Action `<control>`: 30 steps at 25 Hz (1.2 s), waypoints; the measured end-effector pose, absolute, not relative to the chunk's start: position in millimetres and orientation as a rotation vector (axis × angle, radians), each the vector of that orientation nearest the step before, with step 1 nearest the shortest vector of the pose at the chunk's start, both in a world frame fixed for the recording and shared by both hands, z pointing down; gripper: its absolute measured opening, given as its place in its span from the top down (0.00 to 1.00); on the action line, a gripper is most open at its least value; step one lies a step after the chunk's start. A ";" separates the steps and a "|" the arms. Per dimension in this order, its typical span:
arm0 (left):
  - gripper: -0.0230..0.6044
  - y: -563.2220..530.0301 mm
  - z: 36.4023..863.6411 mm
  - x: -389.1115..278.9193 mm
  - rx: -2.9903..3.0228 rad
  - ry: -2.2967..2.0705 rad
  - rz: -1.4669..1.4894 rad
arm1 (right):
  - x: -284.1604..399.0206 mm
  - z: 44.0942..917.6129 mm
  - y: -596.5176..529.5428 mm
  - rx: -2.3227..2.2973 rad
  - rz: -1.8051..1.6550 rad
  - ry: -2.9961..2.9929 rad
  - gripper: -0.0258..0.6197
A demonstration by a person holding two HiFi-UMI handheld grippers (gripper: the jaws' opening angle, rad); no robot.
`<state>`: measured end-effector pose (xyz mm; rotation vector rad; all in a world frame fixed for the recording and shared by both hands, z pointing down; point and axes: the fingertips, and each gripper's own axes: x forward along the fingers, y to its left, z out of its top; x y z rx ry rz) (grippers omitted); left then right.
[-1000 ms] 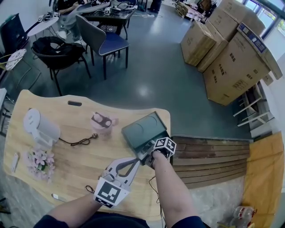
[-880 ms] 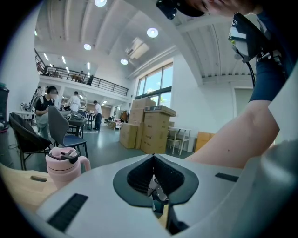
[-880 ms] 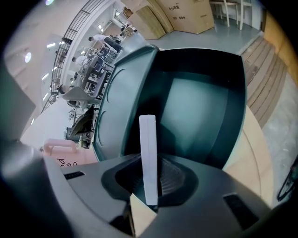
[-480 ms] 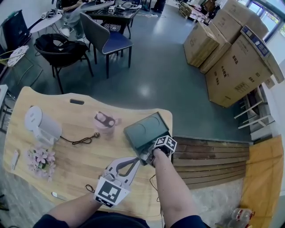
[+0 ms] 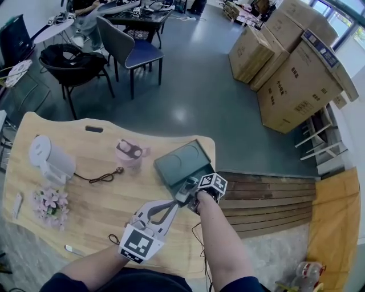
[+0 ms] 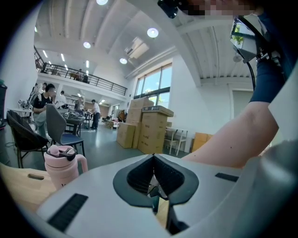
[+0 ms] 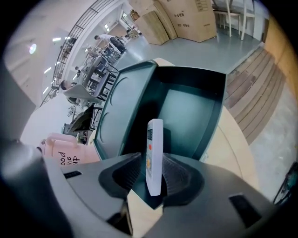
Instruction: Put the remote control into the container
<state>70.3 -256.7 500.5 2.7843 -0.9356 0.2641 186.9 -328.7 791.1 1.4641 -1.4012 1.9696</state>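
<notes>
Table (image 5: 85,197): container (image 5: 178,161) open at far right corner. Left gripper (image 6: 153,186) clenched, empty. Right gripper (image 7: 153,175) at container's near rim, jaws opening, pads seemingly clear of remote control (image 7: 155,155) between them. Remote's long axis along jaws, far end pointing into container.

Left tongs (image 6: 153,160) tip to tip; pink bottle (image 6: 61,168) beyond, leftward.

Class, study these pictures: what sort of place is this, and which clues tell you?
Probably a large workspace or lab hall: stacked cardboard boxes on a grey floor, desks with chairs, a mezzanine walkway under a high ceiling.
</notes>
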 end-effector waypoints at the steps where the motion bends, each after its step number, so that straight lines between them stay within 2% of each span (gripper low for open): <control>1: 0.94 -254.2 500.4 70.3 2.782 -0.933 0.263 | 187.8 788.8 -327.0 1.470 1.965 -1.418 0.75; 14: 0.94 -203.2 504.4 65.3 2.775 -0.874 0.323 | 178.7 727.5 -288.5 1.659 1.848 -1.895 0.75; 24: 0.94 -157.1 498.4 46.3 2.771 -0.838 0.357 | 122.4 608.5 -213.7 1.621 1.011 -2.390 0.83; 30: 0.94 -131.6 490.0 33.6 2.784 -0.804 0.353 | 89.8 555.6 -168.1 1.608 0.668 -2.480 0.86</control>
